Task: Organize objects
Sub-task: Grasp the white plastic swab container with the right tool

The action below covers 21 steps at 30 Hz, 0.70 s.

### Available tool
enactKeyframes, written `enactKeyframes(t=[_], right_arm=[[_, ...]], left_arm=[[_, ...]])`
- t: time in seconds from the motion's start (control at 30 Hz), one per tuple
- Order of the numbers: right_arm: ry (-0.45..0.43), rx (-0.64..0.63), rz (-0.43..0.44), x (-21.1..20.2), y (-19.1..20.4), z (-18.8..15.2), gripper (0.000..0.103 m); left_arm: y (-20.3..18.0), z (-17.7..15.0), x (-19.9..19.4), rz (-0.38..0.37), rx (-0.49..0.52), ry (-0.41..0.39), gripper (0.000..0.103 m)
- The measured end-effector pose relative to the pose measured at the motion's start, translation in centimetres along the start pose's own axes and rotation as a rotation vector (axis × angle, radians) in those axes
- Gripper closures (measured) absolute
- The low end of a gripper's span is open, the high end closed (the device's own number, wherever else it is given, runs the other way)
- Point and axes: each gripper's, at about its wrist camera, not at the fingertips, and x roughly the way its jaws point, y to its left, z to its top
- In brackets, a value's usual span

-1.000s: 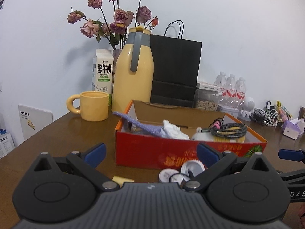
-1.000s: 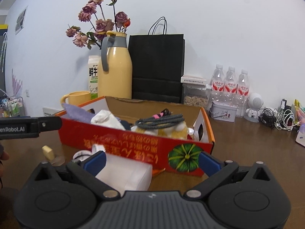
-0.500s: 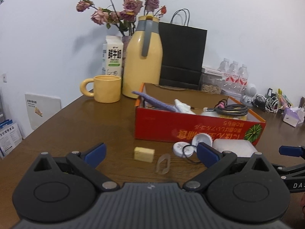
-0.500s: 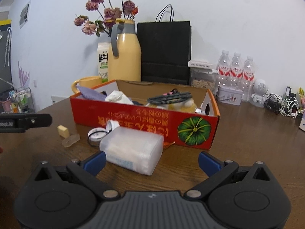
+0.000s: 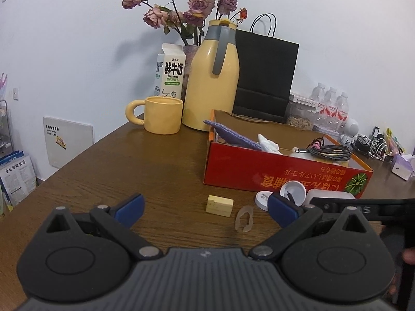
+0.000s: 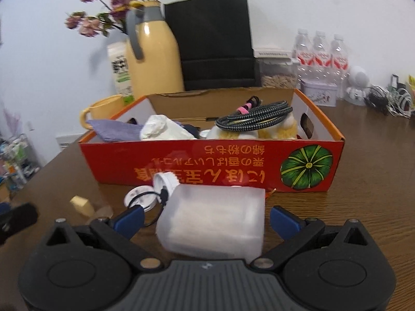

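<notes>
- The red box (image 6: pixel 212 155) sits in the middle of the table (image 5: pixel 129 160) with its top open, and it reads as the collecting place: a coiled cable (image 6: pixel 255 118), a purple cloth (image 6: pixel 114 129) and a crumpled white tissue (image 6: pixel 158 127) already lie inside
- Four things lie loose on the table just in front of the box: a small yellow block (image 5: pixel 219 205), a clear clip (image 5: pixel 244 219), a white round cap (image 6: pixel 140 197) and a cloudy plastic bottle (image 6: pixel 212 223) on its side
- The right gripper (image 6: pixel 206 220) is spread wide with the bottle lying between its blue fingers (image 6: pixel 129 219); neither pad looks pressed to it, so it straddles the bottle, probably lined up to take it
- The left gripper (image 5: pixel 205 208) is also wide open and holds nothing, low over the table with the block and clip just ahead between its fingers
- The mug (image 5: pixel 160 115), jug (image 5: pixel 210 88) and milk carton (image 5: pixel 170 73) stand back by the wall, well apart from the clutter
</notes>
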Motion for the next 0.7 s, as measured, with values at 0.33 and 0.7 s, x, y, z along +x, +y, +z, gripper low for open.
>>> enactKeyframes(t=[0.33,0.7], right_arm=[[0.03,0.018,-0.062,1.7,-0.4,-0.5,0.016],[-0.01,-0.02,-0.001,0.8,-0.2,-0.7,0.019]], left_arm=[[0.3,0.0,0.9,-0.01,-0.022,0.012,0.0],[0.2,-0.1,0.9,-0.004,-0.017,0.017,0.0]])
